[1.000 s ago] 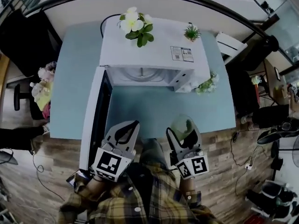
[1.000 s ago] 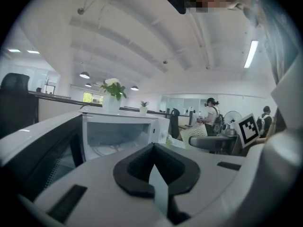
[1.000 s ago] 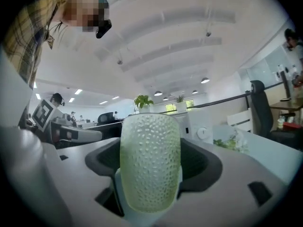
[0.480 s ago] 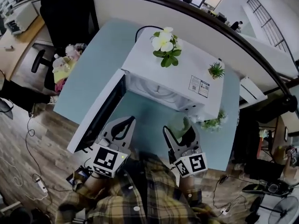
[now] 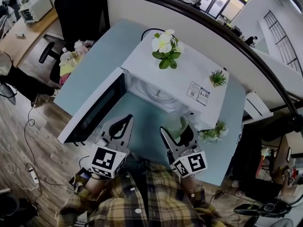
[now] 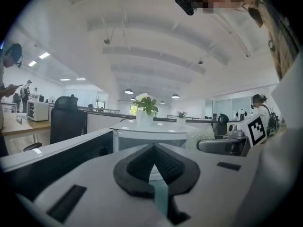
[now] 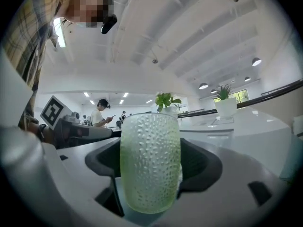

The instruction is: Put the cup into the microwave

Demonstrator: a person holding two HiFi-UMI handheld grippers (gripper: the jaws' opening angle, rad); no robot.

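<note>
We pinch the cup [image 7: 150, 162] in the right gripper [image 5: 177, 129]. Its jaws press on the dimpled green glass from both sides, and the cup fills the gap between the pads, its rim rising above them. Just to the left, level with it, the left gripper [image 5: 124, 125] has its jaws pressed together. Both grippers point forward from our plaid sleeves [image 5: 142, 197], with the marker cubes nearest our body. Ahead of the jaws lies the teal table [image 5: 94, 60], and beyond it stands the white microwave [image 5: 184, 74], its cavity facing the jaws. Its door [image 5: 92, 110] stands swung open just left of the left jaws. Farther on, atop the microwave, sit a white-flowered plant [image 5: 163, 44] and, to the right, a small green plant [image 5: 218, 77].
</note>
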